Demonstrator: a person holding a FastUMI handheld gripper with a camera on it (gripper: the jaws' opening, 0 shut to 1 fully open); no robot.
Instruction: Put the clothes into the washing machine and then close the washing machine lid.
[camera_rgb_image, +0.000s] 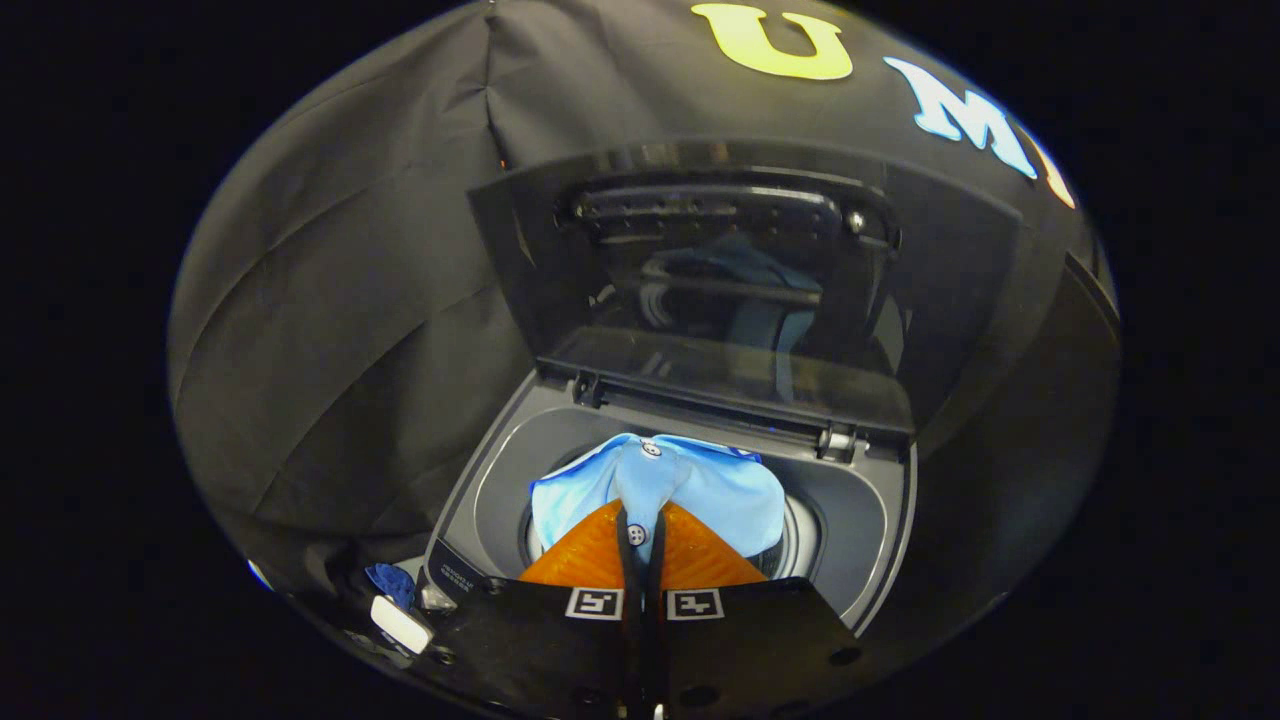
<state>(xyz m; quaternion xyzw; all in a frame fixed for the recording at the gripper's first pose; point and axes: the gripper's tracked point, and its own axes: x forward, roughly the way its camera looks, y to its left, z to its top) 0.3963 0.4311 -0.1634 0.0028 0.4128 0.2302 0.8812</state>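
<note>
So the gripper (641, 530) has its jaws clamped tight on a strip of the light blue shirt (700, 490), holding it right over the round drum opening of the washing machine (880, 520). The rest of the shirt bunches up just ahead of the fingers, inside the opening. Behind that, the dark lid (720, 290) stands propped open, shirt reflected in it.

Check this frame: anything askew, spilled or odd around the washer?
Nothing stands out. The lid stands open and upright behind the tub, hinges seated. The gripper is shut on the blue shirt, which hangs over the drum opening rather than fully inside. No spill or damage shows.
</note>
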